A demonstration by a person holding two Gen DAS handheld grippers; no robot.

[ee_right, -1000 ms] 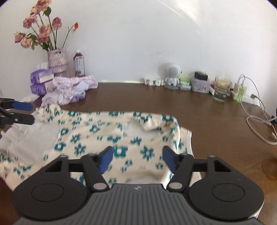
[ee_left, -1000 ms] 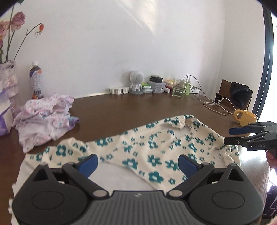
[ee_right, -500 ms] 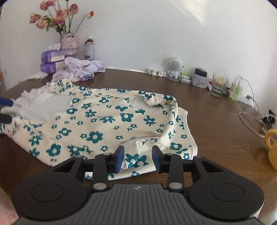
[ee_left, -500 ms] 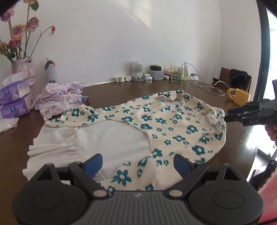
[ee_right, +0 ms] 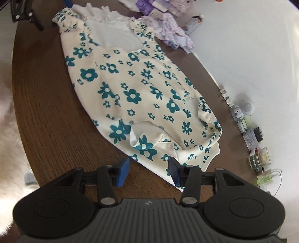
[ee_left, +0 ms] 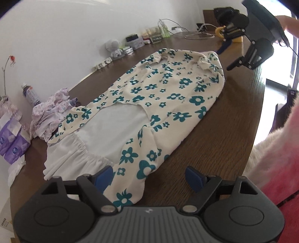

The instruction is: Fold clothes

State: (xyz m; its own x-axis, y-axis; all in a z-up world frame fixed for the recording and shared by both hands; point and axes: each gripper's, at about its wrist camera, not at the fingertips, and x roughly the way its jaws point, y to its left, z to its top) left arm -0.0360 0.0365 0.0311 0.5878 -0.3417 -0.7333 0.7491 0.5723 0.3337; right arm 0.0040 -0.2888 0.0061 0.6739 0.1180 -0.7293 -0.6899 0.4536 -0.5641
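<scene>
A cream garment with teal flowers lies spread flat on the brown table, its white inner part showing at one end. My left gripper is open at the garment's near corner, and the cloth lies under its left finger without being gripped. At the far end the right gripper hovers beside the cloth. In the right wrist view the garment runs away from my right gripper, which stands open just above its near edge, holding nothing. The left gripper shows at the top left.
A lilac clothes pile, a bottle and purple tissue packs sit past the garment. A figurine, small boxes, cables and a yellow mug line the wall side. A pink sleeve is at the table's edge.
Both cameras have tilted and pulled back toward the table's near edge. The right gripper's fingers stand wider apart than half a second ago. The garment lies spread out as before.
</scene>
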